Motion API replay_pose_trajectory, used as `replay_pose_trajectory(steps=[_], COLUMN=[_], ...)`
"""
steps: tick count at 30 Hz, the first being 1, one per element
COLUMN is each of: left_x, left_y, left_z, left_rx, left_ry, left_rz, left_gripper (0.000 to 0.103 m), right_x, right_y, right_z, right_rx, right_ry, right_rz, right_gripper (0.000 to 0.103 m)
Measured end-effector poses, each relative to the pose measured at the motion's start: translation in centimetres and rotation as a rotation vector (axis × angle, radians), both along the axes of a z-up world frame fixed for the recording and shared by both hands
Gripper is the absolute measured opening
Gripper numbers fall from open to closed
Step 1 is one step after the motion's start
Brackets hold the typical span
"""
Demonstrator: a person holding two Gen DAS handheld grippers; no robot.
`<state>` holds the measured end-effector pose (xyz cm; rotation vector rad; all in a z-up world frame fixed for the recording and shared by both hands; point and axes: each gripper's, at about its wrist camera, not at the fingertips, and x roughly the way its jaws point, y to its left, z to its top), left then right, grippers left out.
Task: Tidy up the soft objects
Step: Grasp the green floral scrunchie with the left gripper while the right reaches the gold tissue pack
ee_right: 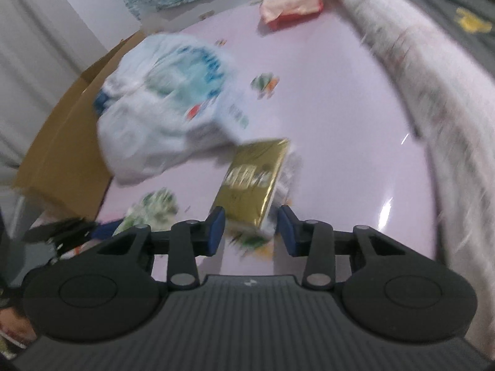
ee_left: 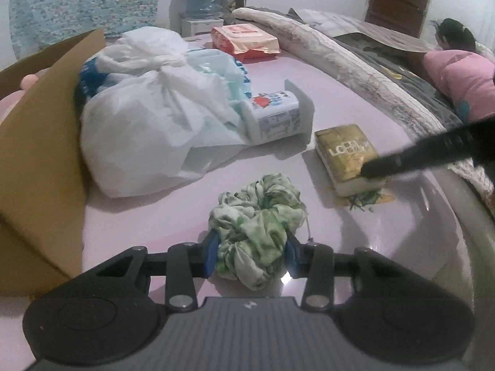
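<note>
A green and white scrunchie (ee_left: pixel 258 221) lies on the pink sheet, and my left gripper (ee_left: pixel 251 255) is closed around its near part. A gold tissue pack (ee_left: pixel 346 153) lies to its right, with a finger of my right gripper (ee_left: pixel 402 160) resting on its near corner. In the blurred right wrist view the gold pack (ee_right: pixel 252 179) lies just ahead of my right gripper (ee_right: pixel 251 232), whose jaws stand open around its near end. The scrunchie (ee_right: pixel 151 208) shows at the left there.
A tied white plastic bag (ee_left: pixel 148 130) and a small white bottle (ee_left: pixel 275 114) lie beside a cardboard box (ee_left: pixel 43 154) on the left. A red and white wipes pack (ee_left: pixel 244 38) lies farther back. A rolled blanket (ee_left: pixel 355 65) and a lying person (ee_left: pixel 458 74) are at the right.
</note>
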<state>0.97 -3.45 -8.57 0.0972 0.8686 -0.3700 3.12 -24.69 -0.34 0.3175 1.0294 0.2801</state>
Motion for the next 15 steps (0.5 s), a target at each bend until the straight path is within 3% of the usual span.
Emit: replay_pose_trajectory(steps=[5, 7, 9, 12, 15], left_x=[-0.6, -1.0, -1.1, -1.0, -0.8], left_y=[0.9, 1.2, 1.3, 1.1, 0.7], left_z=[0.0, 0.1, 0.1, 0.1, 0.0], left_rx=[-0.022, -0.027, -0.032, -0.033, -0.027], left_ry=[0.002, -0.002, 0.0, 0.001, -0.001], left_rz=[0.003, -0.002, -0.008, -0.012, -0.012], left_gripper=[0.053, 0.058, 0.067, 0.073, 0.078], right_x=[-1.5, -1.5, -1.2, -0.2, 1.1], right_y=[1.4, 1.4, 1.4, 1.8, 2.2], right_z=[0.7, 1.4, 1.9, 1.9, 1.4], right_rx=[-0.008, -0.024, -0.036, -0.143, -0.152], right_ry=[-0.005, -0.033, -0.056, -0.09, -0.095], right_rz=[-0.003, -0.023, -0.039, -0.051, -0.06], right_gripper=[0.042, 0.05, 0.065, 0.074, 0.077])
